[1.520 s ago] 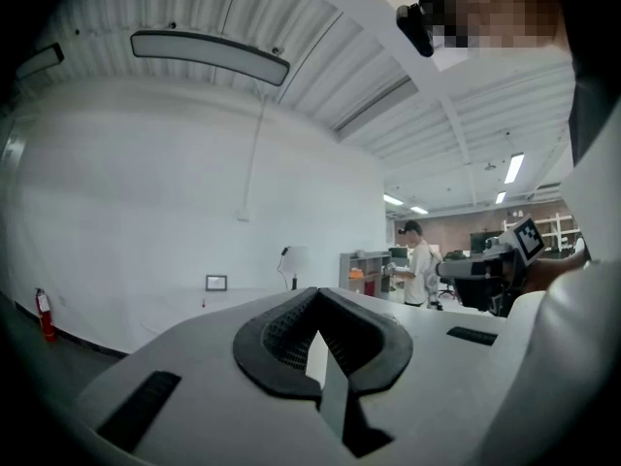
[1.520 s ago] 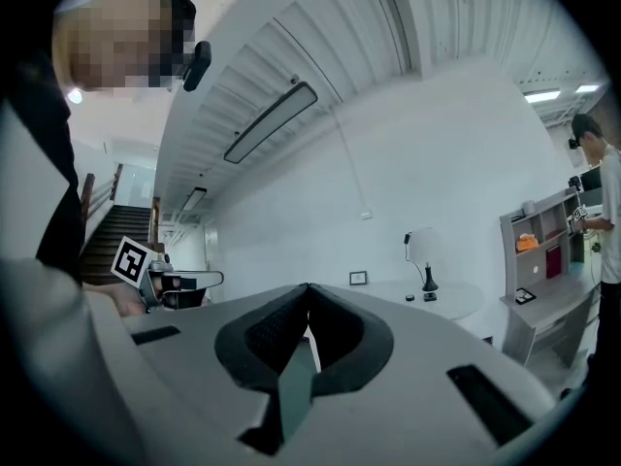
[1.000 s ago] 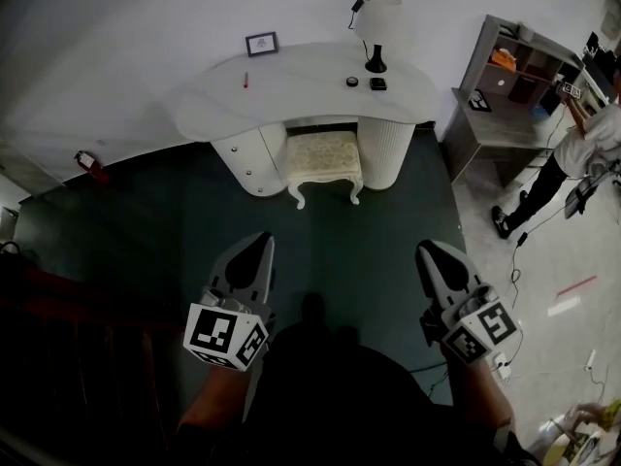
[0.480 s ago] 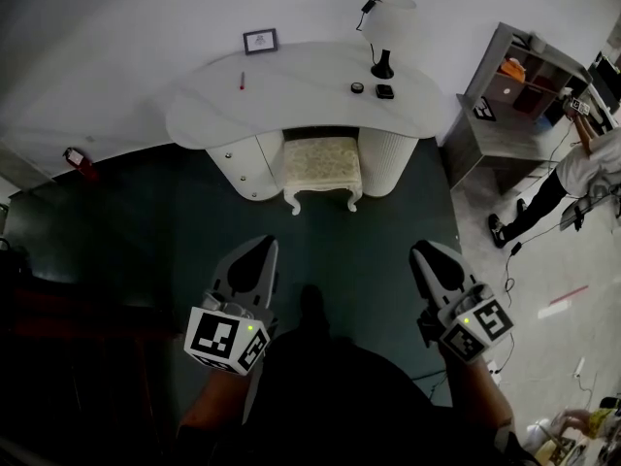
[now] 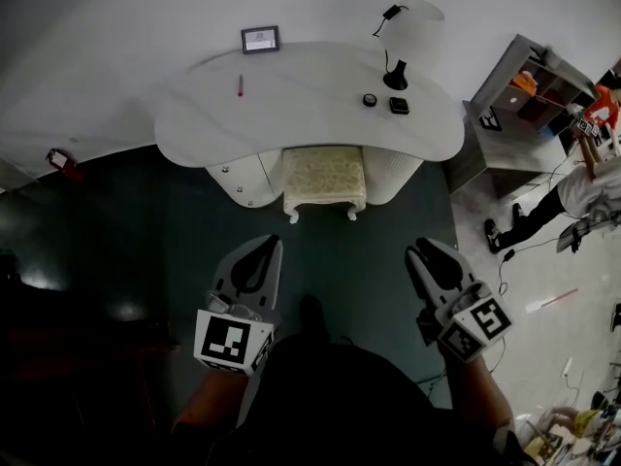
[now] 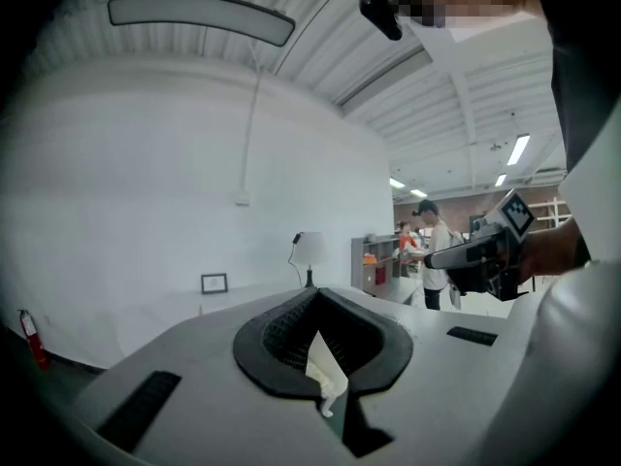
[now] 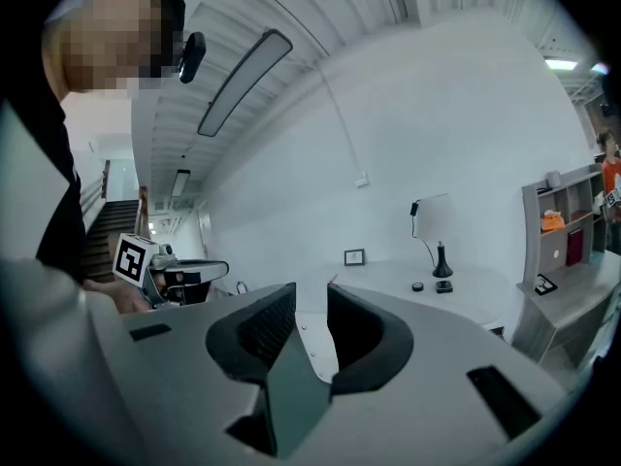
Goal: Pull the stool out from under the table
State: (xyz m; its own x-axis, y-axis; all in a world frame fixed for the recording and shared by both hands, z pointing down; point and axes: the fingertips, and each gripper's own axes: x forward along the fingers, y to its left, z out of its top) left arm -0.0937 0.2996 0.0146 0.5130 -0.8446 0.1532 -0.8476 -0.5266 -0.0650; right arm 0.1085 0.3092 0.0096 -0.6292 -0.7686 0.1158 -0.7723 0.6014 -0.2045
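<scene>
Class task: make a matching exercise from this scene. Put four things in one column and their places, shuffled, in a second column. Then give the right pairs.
Things
1. stool
2. lamp
3. picture frame
4. red pen

Places
A. lying flat on the left part of the table
B. standing at the table's back edge, by the wall
C. tucked under the table, between its two bases
D. upright on the table's right part

Pairs: 1-C, 2-D, 3-B, 4-A
</scene>
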